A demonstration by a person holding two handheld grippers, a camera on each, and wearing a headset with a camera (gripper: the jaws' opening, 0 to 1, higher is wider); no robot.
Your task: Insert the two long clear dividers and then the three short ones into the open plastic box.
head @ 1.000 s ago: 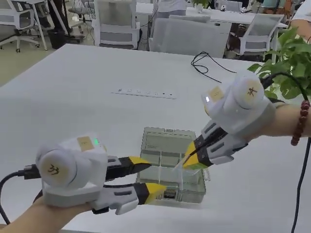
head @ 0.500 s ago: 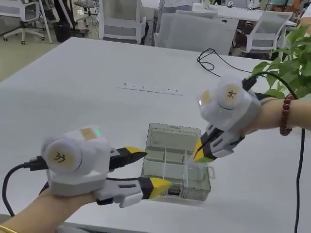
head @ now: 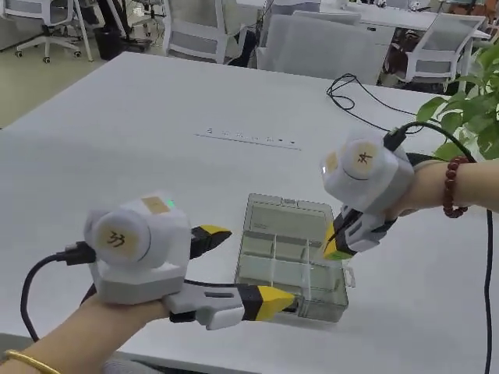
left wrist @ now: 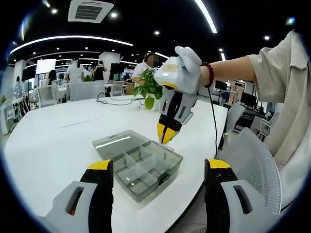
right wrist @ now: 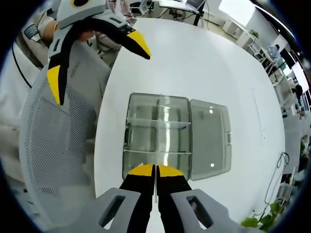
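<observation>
The open clear plastic box (head: pixel 274 248) lies near the table's front edge, its lid (head: pixel 282 216) flat behind it. Clear dividers stand inside it and split it into compartments (right wrist: pixel 146 137). My right gripper (head: pixel 335 251) points down at the box's right end, shut on a thin clear divider (head: pixel 309 280) that reaches into the box. In the right gripper view the jaws (right wrist: pixel 155 171) meet over the box's near wall. My left gripper (head: pixel 243 266) stands open at the box's left front corner, holding nothing. The left gripper view has the box (left wrist: pixel 138 162) ahead and the right gripper (left wrist: pixel 165 135) above it.
A black cable (head: pixel 355 86) lies at the table's far right, beside a green plant (head: pixel 468 109). A flush socket strip (head: pixel 249 139) sits mid-table. Chairs (head: pixel 195 35) and desks stand beyond. The table's front edge runs just under the left gripper.
The right gripper has carried the clear divider rightward and down at the box's right end. The left gripper stays open by the box's left front. The head camera has shifted.
</observation>
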